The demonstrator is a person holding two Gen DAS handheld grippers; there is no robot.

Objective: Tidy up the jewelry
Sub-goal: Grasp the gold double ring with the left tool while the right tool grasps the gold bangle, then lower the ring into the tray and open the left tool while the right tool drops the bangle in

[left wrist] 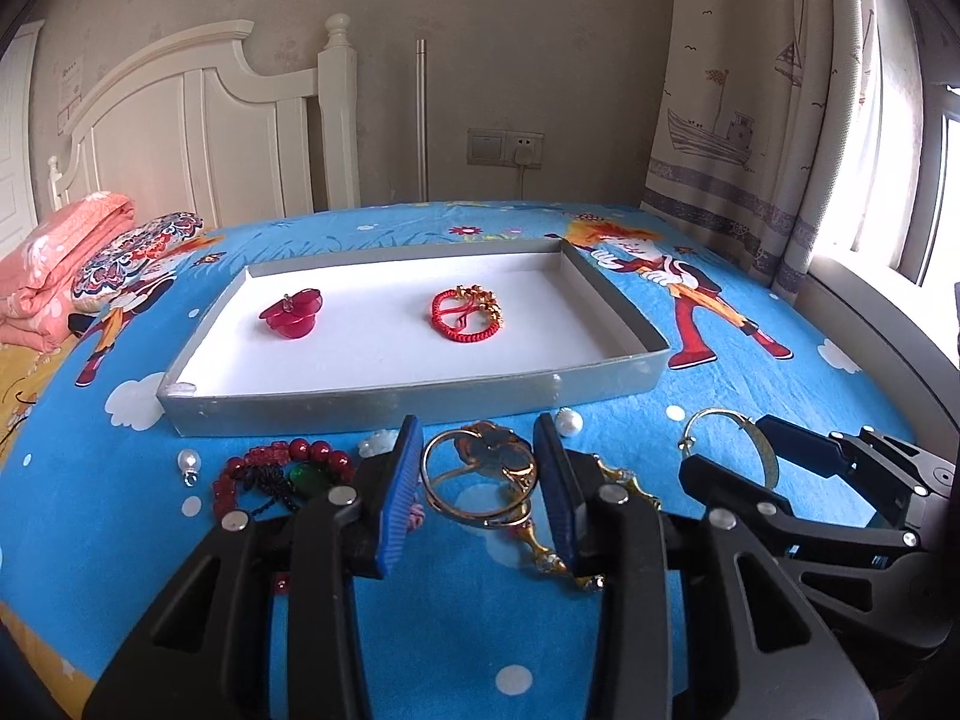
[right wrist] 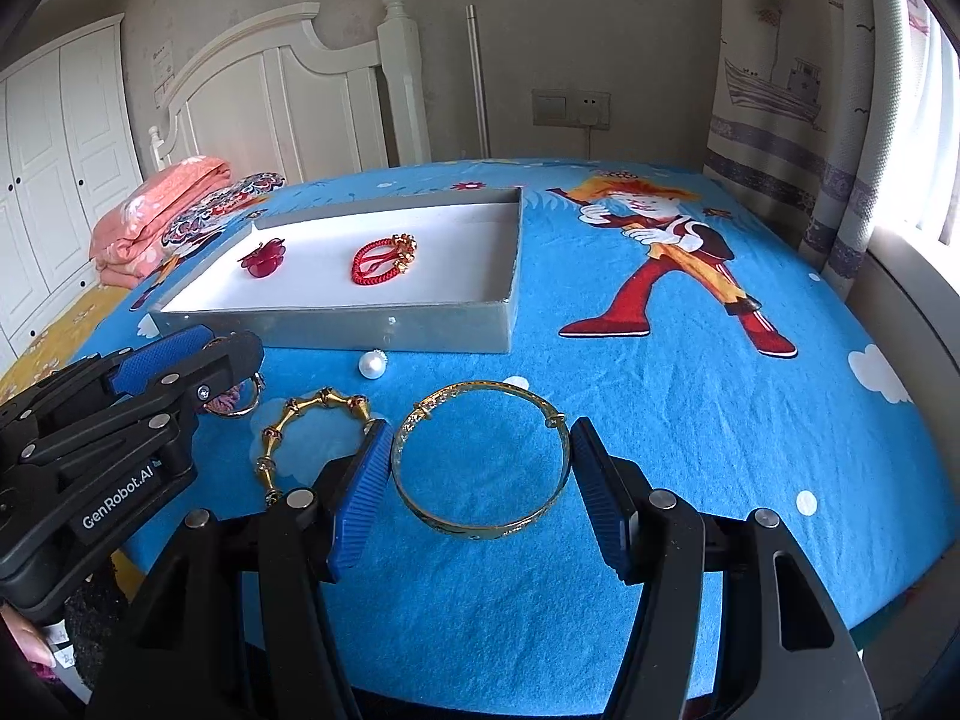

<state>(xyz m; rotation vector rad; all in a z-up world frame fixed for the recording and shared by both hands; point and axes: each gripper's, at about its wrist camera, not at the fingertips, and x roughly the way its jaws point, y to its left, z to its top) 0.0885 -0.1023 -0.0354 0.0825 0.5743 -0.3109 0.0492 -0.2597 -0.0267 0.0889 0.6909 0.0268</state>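
Observation:
A grey tray (left wrist: 384, 402) (right wrist: 384, 330) with a white floor holds a red flower clip (left wrist: 292, 312) (right wrist: 262, 258) and a red cord bracelet with gold charms (left wrist: 466, 312) (right wrist: 384, 261). My left gripper (left wrist: 477, 468) is open around a gold ring-shaped bangle with a flower ornament (left wrist: 480, 477) on the blue cloth. My right gripper (right wrist: 480, 480) (left wrist: 780, 456) is open around a thin gold bangle (right wrist: 480, 462) (left wrist: 729, 438). A gold bamboo-link bracelet (right wrist: 300, 438) (left wrist: 564, 552) lies between the grippers.
A red bead bracelet with a green stone (left wrist: 282, 477), a pearl pendant (left wrist: 189, 462) and a loose pearl (right wrist: 372, 366) (left wrist: 569, 420) lie in front of the tray. Folded bedding (left wrist: 54, 264) is at the far left. A curtain (left wrist: 780, 120) and a window are at the right.

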